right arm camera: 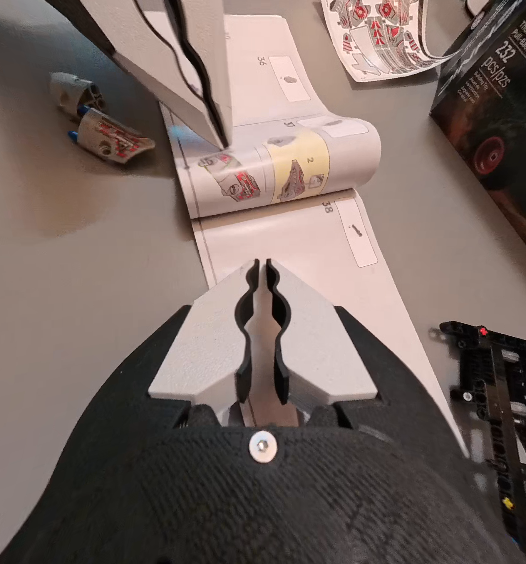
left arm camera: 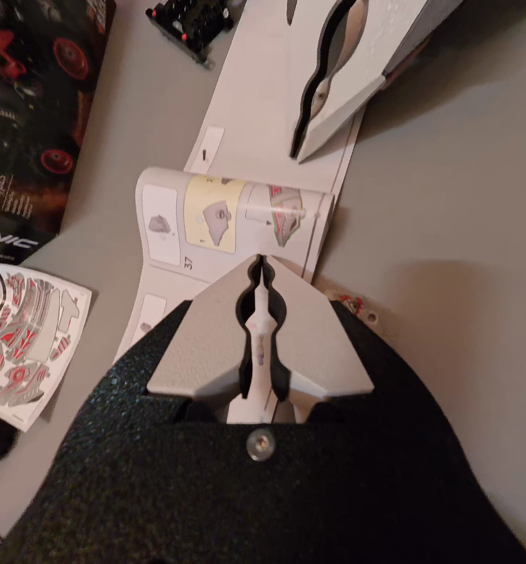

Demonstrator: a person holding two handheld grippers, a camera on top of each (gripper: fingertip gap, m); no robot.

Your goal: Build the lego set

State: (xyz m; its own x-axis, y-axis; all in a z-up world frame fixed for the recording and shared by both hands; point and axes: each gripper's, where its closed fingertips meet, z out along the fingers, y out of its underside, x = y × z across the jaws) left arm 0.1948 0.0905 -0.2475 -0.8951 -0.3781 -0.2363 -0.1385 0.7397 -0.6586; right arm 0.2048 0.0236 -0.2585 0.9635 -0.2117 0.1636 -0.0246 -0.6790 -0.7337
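Observation:
An instruction booklet lies open on the grey table. One page is curled over in a roll across the middle; it also shows in the right wrist view. My left gripper is shut, with its tip at the near edge of the curled page. In the right wrist view the left gripper touches that page from above. I cannot tell whether it pinches the paper. My right gripper is shut with a hairline gap, empty, low over the flat page. It shows in the left wrist view too.
A black Lego chassis with red pins sits right of the booklet; it also shows in the left wrist view. A grey stickered sub-assembly with blue pins lies on the left. A sticker sheet and the set's dark box lie nearby.

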